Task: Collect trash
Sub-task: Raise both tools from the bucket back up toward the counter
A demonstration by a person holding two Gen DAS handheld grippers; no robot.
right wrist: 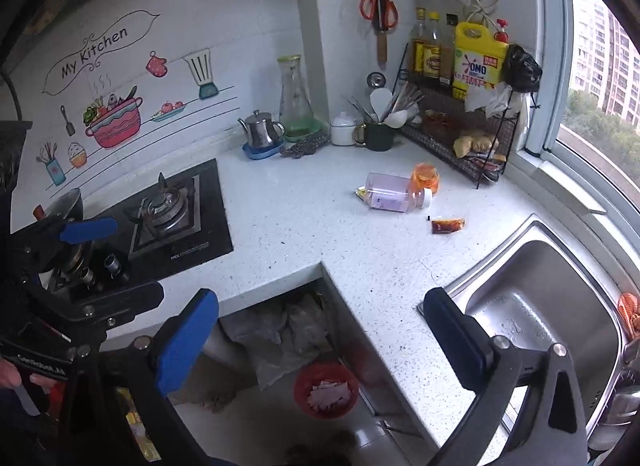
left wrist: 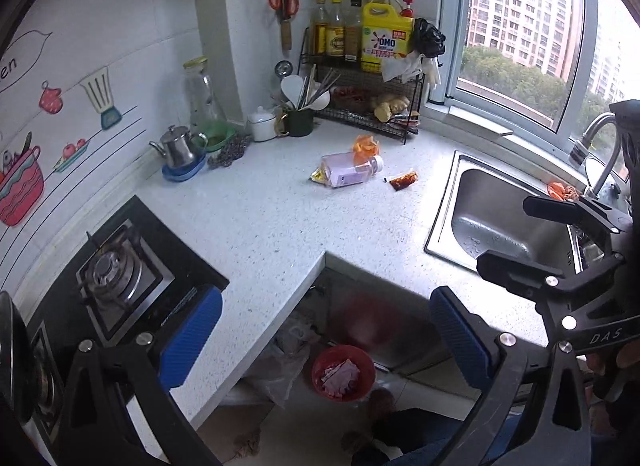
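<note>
The speckled white counter [left wrist: 260,217] wrapped an L around a red bin [left wrist: 343,372] on the floor. Near its back corner lay a pale bottle [left wrist: 352,171], an orange wrapper [left wrist: 365,145] and a sauce packet [left wrist: 403,179]. Left gripper [left wrist: 324,340] and right gripper [right wrist: 320,340] hung spread apart, holding nothing.

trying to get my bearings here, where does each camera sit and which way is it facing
Left wrist: on the left gripper, above the counter edge, facing the corner rack; the right gripper shows at right, over the sink.
Right wrist: on the right gripper, facing the same corner; the left gripper shows at left, over the stove.
Both share the lying purple bottle, sauce packet and red bin.
</note>
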